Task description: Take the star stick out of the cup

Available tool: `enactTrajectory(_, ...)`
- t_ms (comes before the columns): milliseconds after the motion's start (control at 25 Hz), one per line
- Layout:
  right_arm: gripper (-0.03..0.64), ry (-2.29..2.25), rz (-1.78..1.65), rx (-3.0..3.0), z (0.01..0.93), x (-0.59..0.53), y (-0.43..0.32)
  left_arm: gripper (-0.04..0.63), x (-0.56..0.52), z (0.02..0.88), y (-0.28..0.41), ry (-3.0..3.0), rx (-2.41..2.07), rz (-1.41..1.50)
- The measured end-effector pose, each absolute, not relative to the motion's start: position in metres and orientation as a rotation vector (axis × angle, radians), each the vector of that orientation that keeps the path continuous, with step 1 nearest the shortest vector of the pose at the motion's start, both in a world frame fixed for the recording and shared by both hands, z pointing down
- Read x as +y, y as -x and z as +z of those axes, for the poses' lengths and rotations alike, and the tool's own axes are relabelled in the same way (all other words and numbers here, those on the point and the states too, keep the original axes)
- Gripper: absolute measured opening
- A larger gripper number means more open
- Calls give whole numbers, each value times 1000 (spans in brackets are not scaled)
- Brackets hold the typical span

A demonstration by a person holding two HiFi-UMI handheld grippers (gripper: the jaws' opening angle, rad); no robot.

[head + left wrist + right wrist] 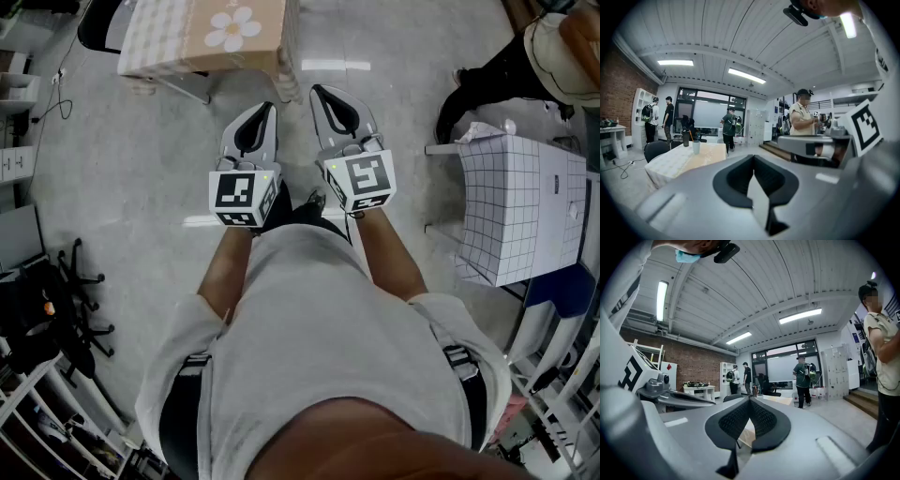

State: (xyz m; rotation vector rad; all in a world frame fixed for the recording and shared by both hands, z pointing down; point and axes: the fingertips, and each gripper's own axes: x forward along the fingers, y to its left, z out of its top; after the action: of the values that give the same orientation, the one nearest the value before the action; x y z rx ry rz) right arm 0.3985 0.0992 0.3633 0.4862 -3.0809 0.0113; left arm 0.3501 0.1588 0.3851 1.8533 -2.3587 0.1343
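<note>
Head view first: you hold the left gripper (262, 112) and the right gripper (322, 96) side by side in front of your chest. Both point forward, roughly level, and both pairs of jaws are pressed together on nothing. Ahead of the tips, well apart from them, sits the desk (187, 42) under its flower-print cloth. The cup doesn't show from up here.

Over to the left gripper view: the jaws meet right at the tip, with nothing between them. Beyond them and off to their left, well apart, the cup (696, 147) stands upright on the desk. A dark bottle (686, 138) stands just to its left. A thin orange line rises between the two, and I take it for the star stick (690, 136) leaning out over the rim. It's too small to show any star. Standing proud of the rim like that, it should leave you a free length to pinch.

Right gripper view: the jaws are together here too, and empty. Only a corner of the desk peeks past the tips, and I can't pick out the cup.

My read is that you haven't started the reach yet. There's nothing near enough to grip, so shut jaws make sense. One pair will have to open once you close in.
</note>
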Motion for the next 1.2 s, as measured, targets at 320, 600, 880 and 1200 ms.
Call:
enactTrajectory(320, -2, -435, 54, -3010, 377, 115, -364, 3, 167, 393, -319, -1807, -2319, 105)
enactTrajectory(600, 0, -455, 68, -3041, 367, 100, -282, 3, 156, 387, -236, -1815, -2318, 40)
enactTrajectory(880, 0, -366, 25, -3005, 369, 91, -163, 3, 139, 375, -128, -1847, -2308, -2)
enactTrajectory(1200, 0, -382, 13, -2972, 367, 98, -83, 3, 160, 376, -36, -1788, -2319, -13)
